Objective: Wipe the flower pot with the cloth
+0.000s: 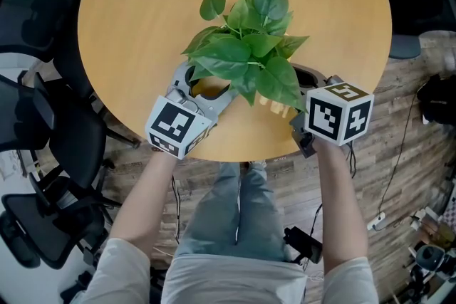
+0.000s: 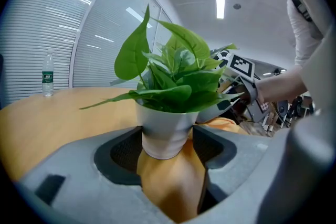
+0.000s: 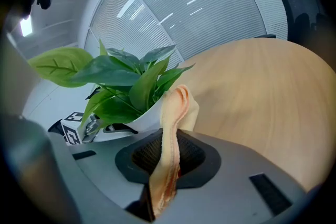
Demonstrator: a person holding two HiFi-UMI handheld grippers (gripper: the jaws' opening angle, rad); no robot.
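Sitting clamped in left gripper, flower pot; cloth in right gripper.

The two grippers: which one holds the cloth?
The right gripper: its jaws pinch the peach cloth. The left gripper instead clasps the white flower pot.

The head view looks steeply down on the round table from its near edge. The left and right gripper views sit low and close, facing each other across the flower pot, which all three share.
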